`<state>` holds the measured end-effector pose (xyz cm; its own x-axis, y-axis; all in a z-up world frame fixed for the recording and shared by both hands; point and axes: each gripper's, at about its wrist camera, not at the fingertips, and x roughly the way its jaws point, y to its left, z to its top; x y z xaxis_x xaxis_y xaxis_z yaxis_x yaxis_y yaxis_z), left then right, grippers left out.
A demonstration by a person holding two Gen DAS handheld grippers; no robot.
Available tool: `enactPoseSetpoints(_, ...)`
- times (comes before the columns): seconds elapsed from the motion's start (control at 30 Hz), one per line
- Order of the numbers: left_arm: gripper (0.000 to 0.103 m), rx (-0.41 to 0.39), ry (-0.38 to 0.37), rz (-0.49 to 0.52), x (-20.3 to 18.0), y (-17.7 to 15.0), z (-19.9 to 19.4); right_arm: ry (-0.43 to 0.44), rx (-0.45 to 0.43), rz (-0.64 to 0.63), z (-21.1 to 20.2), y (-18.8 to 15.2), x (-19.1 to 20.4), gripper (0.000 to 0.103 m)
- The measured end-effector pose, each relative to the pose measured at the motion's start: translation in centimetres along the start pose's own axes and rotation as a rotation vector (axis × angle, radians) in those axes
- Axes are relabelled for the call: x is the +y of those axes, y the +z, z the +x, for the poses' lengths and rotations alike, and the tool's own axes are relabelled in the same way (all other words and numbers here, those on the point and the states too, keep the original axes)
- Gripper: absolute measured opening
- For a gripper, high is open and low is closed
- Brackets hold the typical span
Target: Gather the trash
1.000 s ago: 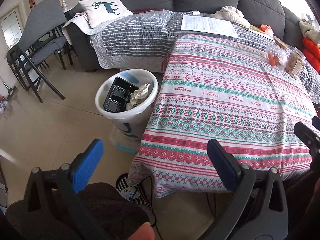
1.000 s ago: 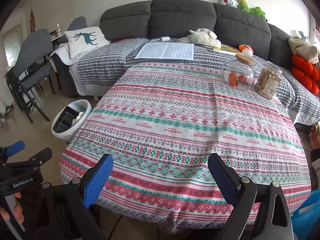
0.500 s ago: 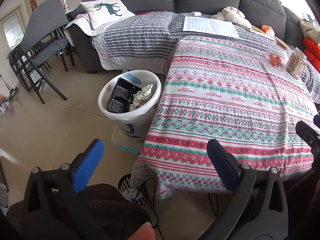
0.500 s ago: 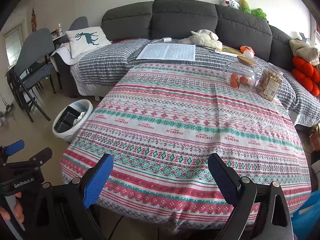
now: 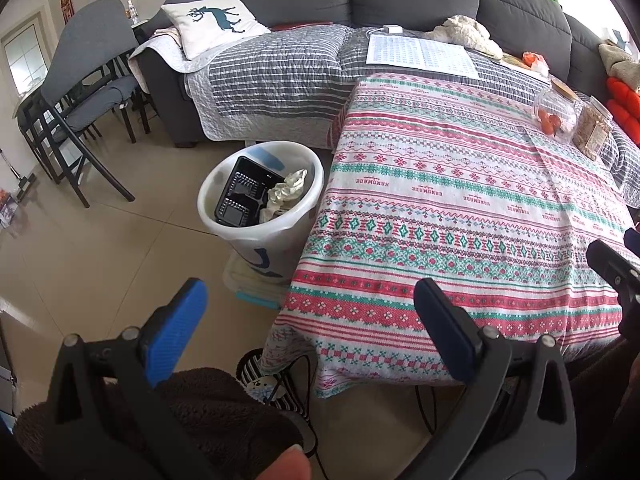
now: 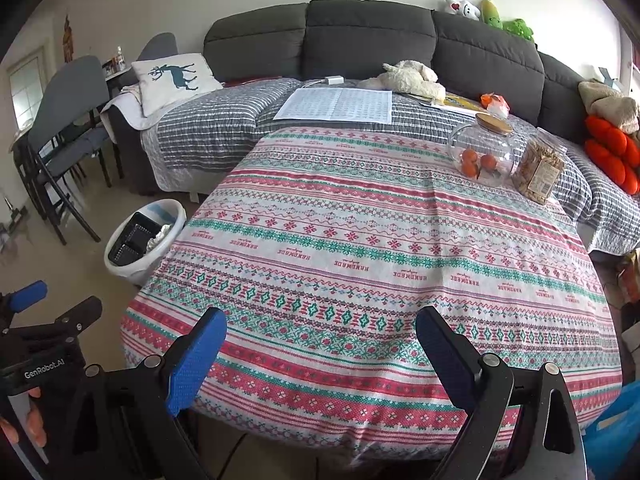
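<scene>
A white trash bin [image 5: 224, 236] [image 6: 168, 246] stands on the floor by the table's left corner. In it lie a black plastic tray [image 5: 242, 192] [image 6: 130, 240] and crumpled paper [image 5: 286, 194] [image 6: 160, 236]. My left gripper [image 5: 308, 320] hangs open over the floor near the table's front left corner, nothing between its blue pads. My right gripper [image 6: 320, 344] is open above the table's front edge, also empty. The left gripper's tip [image 6: 28, 294] shows at the far left of the right wrist view.
The table [image 6: 360, 240] carries a patterned cloth, a glass jar of oranges [image 6: 482, 152] and a snack jar [image 6: 540, 172] at its far right. A grey sofa [image 6: 368, 36] stands behind, folding chairs [image 5: 80, 100] at left. Cables and a striped slipper [image 5: 272, 376] lie under the table.
Both views have drawn back and risen slightly, so the bin and table sit a little lower and farther in frame. Both grippers stay open and empty.
</scene>
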<state>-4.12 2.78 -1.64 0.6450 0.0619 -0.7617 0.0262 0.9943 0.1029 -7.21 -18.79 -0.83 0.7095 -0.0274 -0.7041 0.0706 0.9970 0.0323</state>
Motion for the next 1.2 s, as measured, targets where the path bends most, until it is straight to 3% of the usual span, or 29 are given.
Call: enactPoseSetpoints(1.2,0.102,-0.001,0.003,-0.025,0.27,-0.15,-0.17,-0.007,0.005,-0.005,0.14,-0.01,0.69,0.097)
